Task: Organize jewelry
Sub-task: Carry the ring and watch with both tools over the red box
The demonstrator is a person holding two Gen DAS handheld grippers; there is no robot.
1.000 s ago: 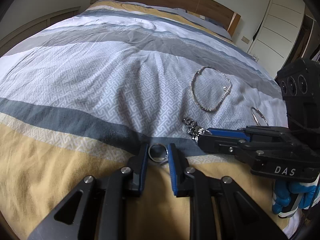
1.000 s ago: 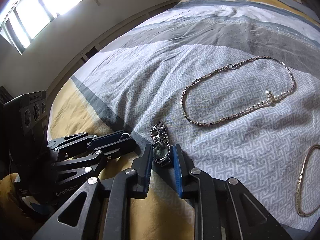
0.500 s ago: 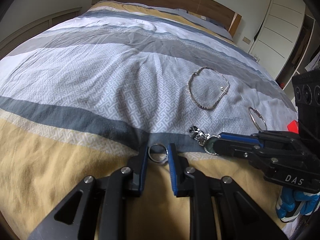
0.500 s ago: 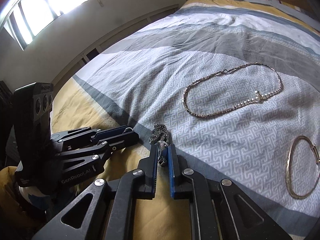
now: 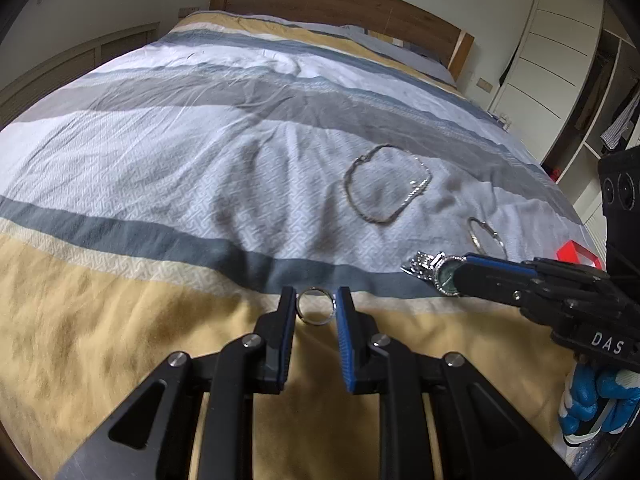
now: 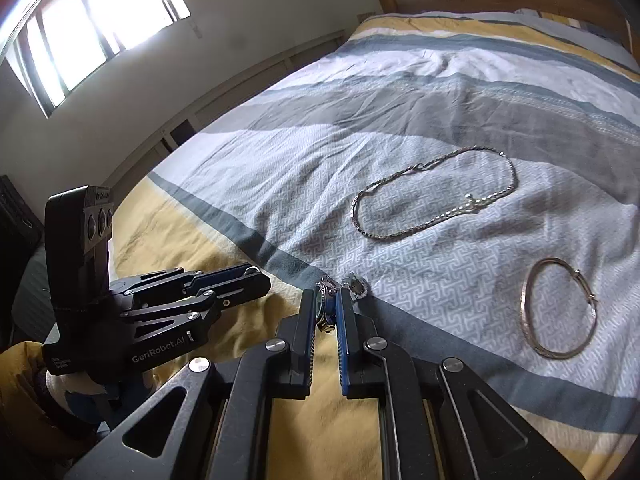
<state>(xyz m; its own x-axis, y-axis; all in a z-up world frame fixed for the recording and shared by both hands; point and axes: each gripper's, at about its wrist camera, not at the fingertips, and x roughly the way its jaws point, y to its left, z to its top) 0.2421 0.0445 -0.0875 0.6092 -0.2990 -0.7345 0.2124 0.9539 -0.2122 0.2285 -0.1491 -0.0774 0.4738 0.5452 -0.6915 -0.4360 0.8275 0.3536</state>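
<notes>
My left gripper [image 5: 315,305] is shut on a silver ring [image 5: 315,311] and holds it over the yellow band of the bedspread. My right gripper [image 6: 326,306] is shut on a silver watch [image 6: 325,307], held on edge; its metal strap [image 6: 357,285] hangs past the tips. The watch also shows in the left wrist view [image 5: 440,270], lifted above the bed to the right. A silver chain necklace [image 6: 434,196] and a gold bangle [image 6: 558,314] lie flat on the patterned white band, ahead of both grippers.
The striped bedspread [image 5: 160,160] covers a wide bed with a wooden headboard [image 5: 340,0] at the far end. A red object [image 5: 576,252] sits at the bed's right edge. White wardrobe doors [image 5: 540,60] stand at the right, a window [image 6: 100,32] at the left.
My right gripper closed on the watch, lifted it off the bed and drew back to the right. My left gripper, holding the ring, rose and pulled back too.
</notes>
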